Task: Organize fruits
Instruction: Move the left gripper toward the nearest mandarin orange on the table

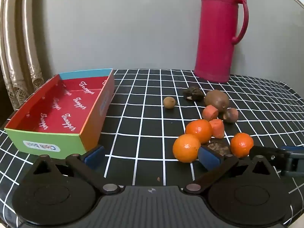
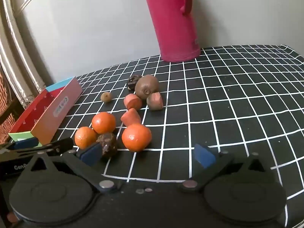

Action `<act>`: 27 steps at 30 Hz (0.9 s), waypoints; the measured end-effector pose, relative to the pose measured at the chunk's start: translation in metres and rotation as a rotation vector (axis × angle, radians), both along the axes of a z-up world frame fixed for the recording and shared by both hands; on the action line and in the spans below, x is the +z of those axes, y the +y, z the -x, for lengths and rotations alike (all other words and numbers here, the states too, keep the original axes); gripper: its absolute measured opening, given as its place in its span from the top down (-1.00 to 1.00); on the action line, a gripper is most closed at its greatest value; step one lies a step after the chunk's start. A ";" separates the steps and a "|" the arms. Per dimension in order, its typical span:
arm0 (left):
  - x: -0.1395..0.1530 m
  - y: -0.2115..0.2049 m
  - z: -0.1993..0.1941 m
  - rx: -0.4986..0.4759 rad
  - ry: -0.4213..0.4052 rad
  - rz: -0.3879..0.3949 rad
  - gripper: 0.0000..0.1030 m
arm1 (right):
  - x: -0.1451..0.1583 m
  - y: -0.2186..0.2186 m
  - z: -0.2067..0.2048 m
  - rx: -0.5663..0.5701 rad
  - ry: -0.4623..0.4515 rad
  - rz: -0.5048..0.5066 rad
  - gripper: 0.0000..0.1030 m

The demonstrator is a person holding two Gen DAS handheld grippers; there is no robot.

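Three oranges (image 1: 186, 147) (image 2: 136, 137), two carrot pieces (image 1: 216, 128), a kiwi (image 1: 216, 99) (image 2: 146, 86), a small round longan (image 1: 169, 102), a brown cut fruit (image 1: 230, 115) and two dark wrinkled fruits (image 1: 192, 93) (image 2: 108, 144) lie on the black grid tablecloth. An open red box (image 1: 62, 110) (image 2: 47, 112) stands at the left, nothing in it. My left gripper (image 1: 152, 158) is open and empty, its right pad beside the nearest orange. My right gripper (image 2: 147, 154) is open and empty, just in front of the nearest orange.
A tall pink thermos (image 1: 218, 32) (image 2: 173, 19) stands at the back against the grey wall. A curtain (image 1: 17, 43) hangs at the left. The tablecloth (image 2: 237, 104) stretches to the right of the fruit pile.
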State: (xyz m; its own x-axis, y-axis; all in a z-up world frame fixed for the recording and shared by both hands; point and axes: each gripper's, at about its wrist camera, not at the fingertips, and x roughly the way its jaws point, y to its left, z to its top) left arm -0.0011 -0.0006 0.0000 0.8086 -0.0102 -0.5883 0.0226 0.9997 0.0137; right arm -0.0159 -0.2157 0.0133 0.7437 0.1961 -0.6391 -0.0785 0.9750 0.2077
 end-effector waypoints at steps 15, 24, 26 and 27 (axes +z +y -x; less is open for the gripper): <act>0.000 -0.002 0.003 -0.043 -0.049 -0.023 -1.00 | -0.004 -0.027 -0.007 -0.045 0.004 -0.031 -1.00; 0.002 -0.012 0.013 -0.110 -0.107 -0.076 -1.00 | 0.001 -0.029 0.002 -0.099 -0.014 -0.030 -1.00; 0.001 -0.015 0.013 -0.125 -0.107 -0.086 -1.00 | 0.001 -0.027 0.003 -0.111 -0.012 -0.035 -1.00; 0.001 -0.017 0.013 -0.128 -0.106 -0.092 -1.00 | 0.001 -0.026 0.005 -0.117 -0.014 -0.038 -1.00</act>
State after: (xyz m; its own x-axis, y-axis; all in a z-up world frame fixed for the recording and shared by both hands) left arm -0.0143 -0.0175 0.0008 0.8619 -0.0671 -0.5027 0.1429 0.9832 0.1137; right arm -0.0206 -0.2420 0.0142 0.7715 0.1314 -0.6225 0.0320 0.9692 0.2442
